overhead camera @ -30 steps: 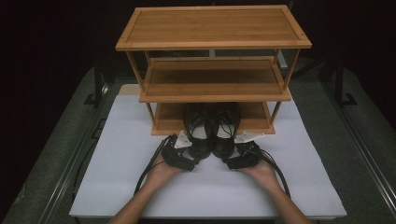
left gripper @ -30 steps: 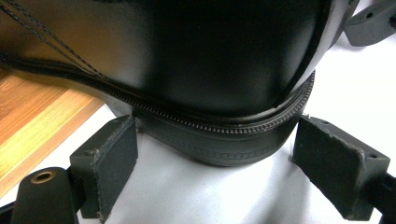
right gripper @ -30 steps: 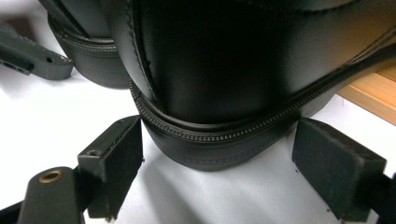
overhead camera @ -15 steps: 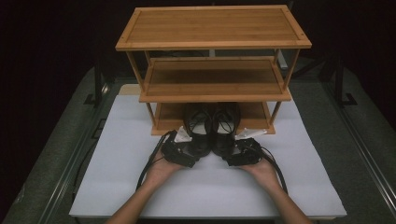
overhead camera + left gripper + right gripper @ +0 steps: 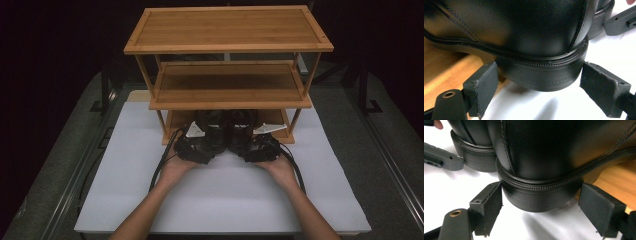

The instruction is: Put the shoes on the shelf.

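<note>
Bamboo rack [image 5: 227, 27], three tiers, stands on the far half of a white mat [image 5: 220, 200]; the near half of the mat lies bare apart from the person's forearms, with open room to left and right of the hands. Pair of black leather shoes, toes under the low middle shelf, heels overhanging the near edge of the bottom shelf onto the mat — left shoe [image 5: 211, 127] and right shoe [image 5: 241, 127] side by side, touching or nearly so. Left gripper [image 5: 196, 147] sits just near of the left shoe's heel; in the left gripper view its jaws stand wide apart, flanking the heel [image 5: 544, 75], the left pad just beside the sole edge, the right pad clear of it. Right gripper [image 5: 260, 148] likewise open around the right shoe's heel [image 5: 539, 195] — one pad close against the sole, the other apart. Shoes: smooth, lightly glossy uppers, stitched welt, dark ribbed heel block.
</note>
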A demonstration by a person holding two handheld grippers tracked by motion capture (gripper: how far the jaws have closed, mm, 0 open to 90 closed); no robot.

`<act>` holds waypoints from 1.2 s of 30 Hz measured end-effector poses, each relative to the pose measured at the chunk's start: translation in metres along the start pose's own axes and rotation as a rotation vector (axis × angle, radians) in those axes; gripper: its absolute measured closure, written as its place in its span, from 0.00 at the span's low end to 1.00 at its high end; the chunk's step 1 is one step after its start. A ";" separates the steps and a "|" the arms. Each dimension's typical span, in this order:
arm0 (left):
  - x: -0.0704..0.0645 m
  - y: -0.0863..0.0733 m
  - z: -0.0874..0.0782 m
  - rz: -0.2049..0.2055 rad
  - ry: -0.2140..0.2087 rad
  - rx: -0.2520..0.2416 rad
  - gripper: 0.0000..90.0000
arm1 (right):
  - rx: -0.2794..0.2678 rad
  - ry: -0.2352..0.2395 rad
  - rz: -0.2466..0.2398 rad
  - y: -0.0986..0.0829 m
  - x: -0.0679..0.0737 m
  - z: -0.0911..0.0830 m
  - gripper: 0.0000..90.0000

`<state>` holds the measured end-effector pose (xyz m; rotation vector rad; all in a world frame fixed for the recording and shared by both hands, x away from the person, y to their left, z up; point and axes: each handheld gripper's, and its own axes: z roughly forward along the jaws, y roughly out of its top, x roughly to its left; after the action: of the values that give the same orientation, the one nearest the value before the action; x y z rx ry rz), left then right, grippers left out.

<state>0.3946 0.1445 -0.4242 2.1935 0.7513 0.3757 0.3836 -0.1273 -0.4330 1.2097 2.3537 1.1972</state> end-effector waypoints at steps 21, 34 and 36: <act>0.030 0.014 0.036 -0.016 0.029 0.009 0.17 | -0.005 -0.099 -0.017 0.023 -0.024 0.030 0.21; 0.037 0.011 0.047 -0.020 0.041 0.040 0.16 | 0.013 -0.106 0.009 0.019 -0.028 0.043 0.21; 0.037 0.010 0.047 -0.024 0.040 0.042 0.16 | 0.014 -0.100 0.016 0.018 -0.029 0.044 0.21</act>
<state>0.4505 0.1352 -0.4462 2.2196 0.8133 0.3955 0.4352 -0.1189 -0.4512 1.2647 2.2875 1.1010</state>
